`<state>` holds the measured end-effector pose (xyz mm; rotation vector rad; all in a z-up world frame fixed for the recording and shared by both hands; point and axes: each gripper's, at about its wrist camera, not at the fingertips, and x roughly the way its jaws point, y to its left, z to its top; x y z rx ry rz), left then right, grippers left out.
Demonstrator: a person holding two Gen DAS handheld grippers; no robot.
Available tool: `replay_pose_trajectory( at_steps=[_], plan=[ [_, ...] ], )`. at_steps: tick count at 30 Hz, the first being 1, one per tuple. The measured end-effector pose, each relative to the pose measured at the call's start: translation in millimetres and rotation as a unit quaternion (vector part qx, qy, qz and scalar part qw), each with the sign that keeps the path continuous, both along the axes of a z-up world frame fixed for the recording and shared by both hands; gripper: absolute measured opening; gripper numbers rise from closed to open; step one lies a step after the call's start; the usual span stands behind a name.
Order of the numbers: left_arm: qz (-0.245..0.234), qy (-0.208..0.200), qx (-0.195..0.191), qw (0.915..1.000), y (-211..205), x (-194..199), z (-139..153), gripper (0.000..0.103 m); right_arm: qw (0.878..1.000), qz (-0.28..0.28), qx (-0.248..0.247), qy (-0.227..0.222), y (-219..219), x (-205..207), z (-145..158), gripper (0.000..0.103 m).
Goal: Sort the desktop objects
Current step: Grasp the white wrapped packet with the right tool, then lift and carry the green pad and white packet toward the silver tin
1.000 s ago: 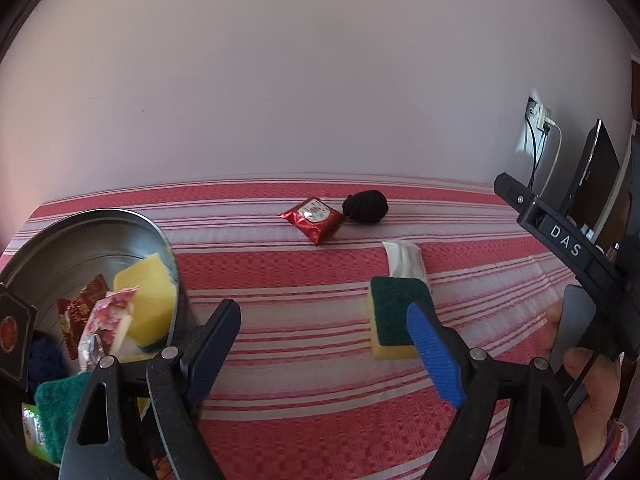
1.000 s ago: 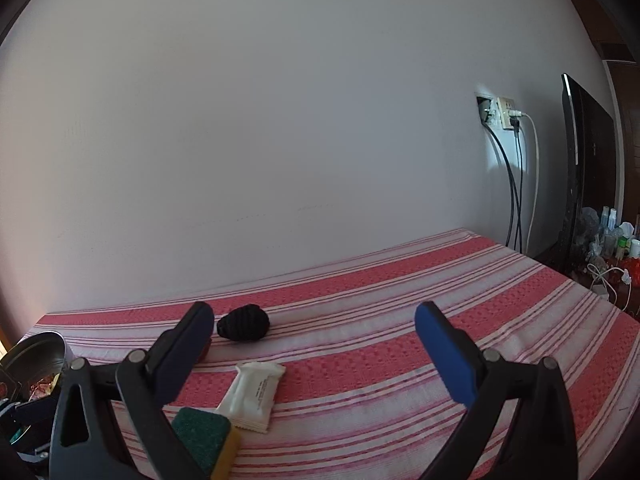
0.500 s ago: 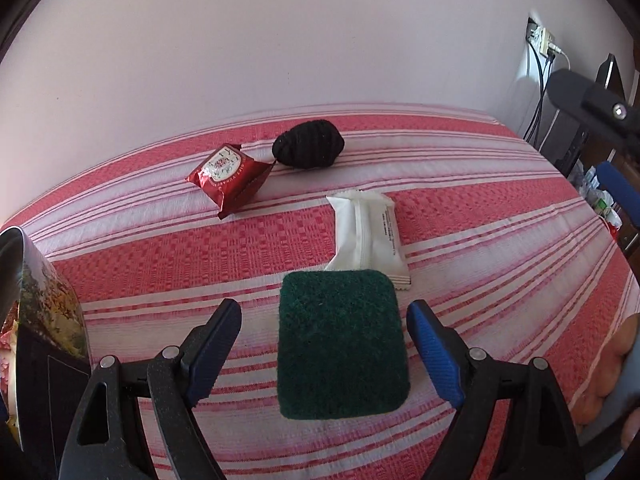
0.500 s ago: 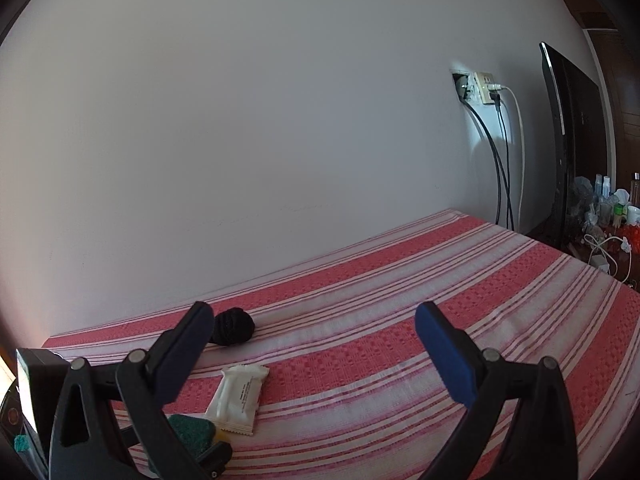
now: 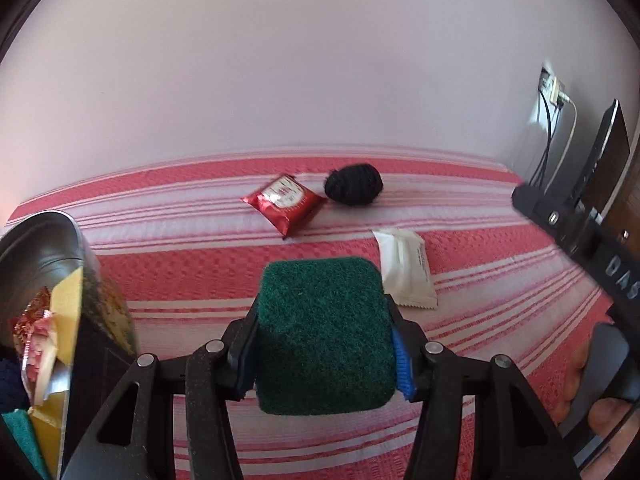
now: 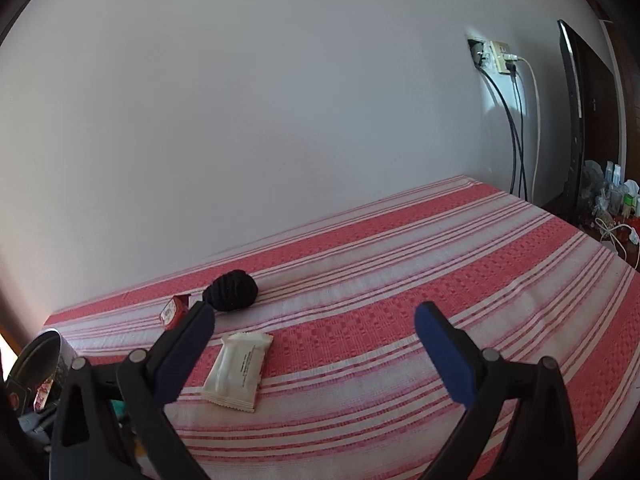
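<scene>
My left gripper (image 5: 324, 344) clenches the green sponge (image 5: 322, 332); right gripper (image 6: 316, 344) released, white packet (image 6: 238, 366) near its left finger.

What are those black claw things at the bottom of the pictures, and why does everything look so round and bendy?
They are two hand-held grippers, one in each of a person's hands. Each carries a small wide-angle camera looking along its two fingers, which bends the picture.

One picture is from the left gripper. It is shut on a dark green scouring sponge. The other is from the right gripper, open and holding nothing.

On the red and white striped cloth lie a shiny red snack packet, a black ball of yarn and a white sealed sachet. At the left stands a round metal tin with sorted things already inside.
</scene>
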<state>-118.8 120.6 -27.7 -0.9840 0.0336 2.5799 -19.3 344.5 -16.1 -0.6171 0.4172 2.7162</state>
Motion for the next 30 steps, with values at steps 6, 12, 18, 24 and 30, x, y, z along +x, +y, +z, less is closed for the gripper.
replay_pose_trajectory(
  at_steps=[6,12,18,24,30],
  plan=[
    [0.058,0.081,0.009,0.995,-25.8,11.9,21.6,0.055,0.994,0.067,0.058,-0.065,-44.2,-31.5,-7.2,0.089],
    [0.07,0.104,0.012,0.9921,-30.8,17.0,27.4,0.055,0.977,0.077,0.106,-0.171,-77.8,-77.9,-26.3,0.072],
    [0.082,0.091,0.009,0.9925,-35.7,12.6,24.9,0.055,0.965,0.06,0.077,-0.242,-70.9,-101.6,-49.0,0.063],
    [0.085,0.083,0.001,0.9929,-36.3,9.1,21.7,0.055,0.969,0.092,0.055,-0.224,-67.5,-96.1,-47.3,0.039],
    [0.087,0.081,-0.009,0.9929,-34.4,7.9,19.3,0.056,0.99,0.083,0.03,-0.111,-55.6,-57.2,-22.1,0.039]
  ],
)
